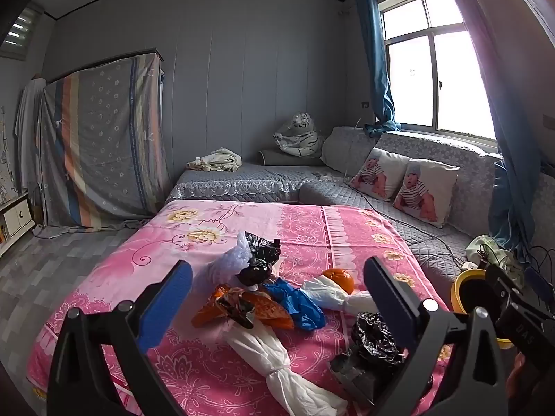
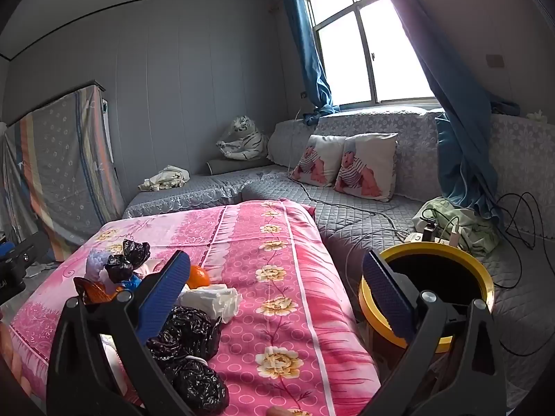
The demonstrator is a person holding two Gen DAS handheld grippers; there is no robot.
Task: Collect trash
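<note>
Two claws, both mine, both spread wide, nothing between pads: left gripper point(image 1: 277, 298), right gripper point(image 2: 277, 294). Trash heap point(image 1: 263, 298) on pink cloth point(image 1: 312, 232), centre, at my left claw's 12 o'clock. Orange point(image 1: 338, 279) toward 1 o'clock, touching white wad point(image 1: 329, 293). Black bag point(image 2: 187, 339) under right claw's left finger. Yellow-rimmed bin point(image 2: 428, 279) at 3 o'clock, just past cloth's right edge. Grey sofa point(image 2: 364, 215) beyond; cables point(image 2: 513, 222) strewn behind bin.
</note>
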